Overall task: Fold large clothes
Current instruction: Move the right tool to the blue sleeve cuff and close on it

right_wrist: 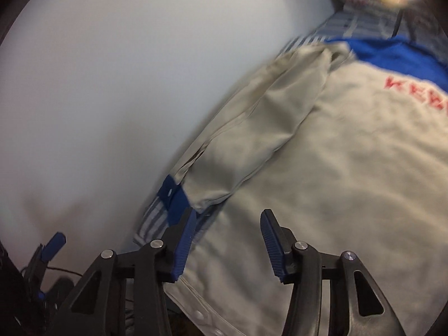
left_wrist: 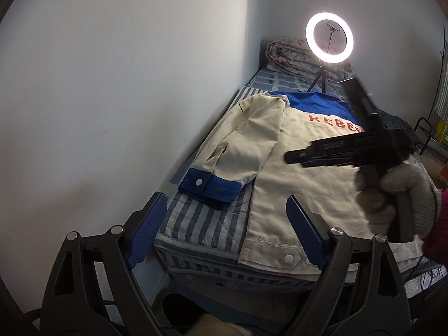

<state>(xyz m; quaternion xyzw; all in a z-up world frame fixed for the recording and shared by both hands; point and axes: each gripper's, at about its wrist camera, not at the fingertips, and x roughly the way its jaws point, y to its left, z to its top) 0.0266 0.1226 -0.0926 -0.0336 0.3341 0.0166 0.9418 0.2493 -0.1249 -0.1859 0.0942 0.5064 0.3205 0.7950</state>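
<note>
- A plain white wall (left_wrist: 126,84) fills the left wrist view from 9 to 12 o'clock and runs right along the bed's edge.
- The bed (left_wrist: 196,224), under a quilted blue-and-grey striped cover, stretches from 6 towards 1 o'clock.
- The jacket (left_wrist: 294,190), of cream woven cloth with a blue yoke and red letters, lies back-up and flat across the bed, at the centre of both views. Its sleeve (left_wrist: 246,145) is folded along the wall side, and the blue cuff (left_wrist: 210,187) with a metal snap rests on the stripes.
- A rolled floral quilt (left_wrist: 291,56) sits at the bed's far end, at 1 o'clock.
- A lit ring light (left_wrist: 329,37) on a small tripod stands before it, its glare washing out the nearby detail.
- The right gripper (right_wrist: 226,240) is about half open above the jacket's hem, with nothing between its ribbed blue pads; this view is motion-blurred.
- The left gripper (left_wrist: 224,229) is spread wide over the bed's near edge and is empty.
- A gloved hand (left_wrist: 400,196) at 3 o'clock holds the right gripper, covering part of the lettering.
</note>
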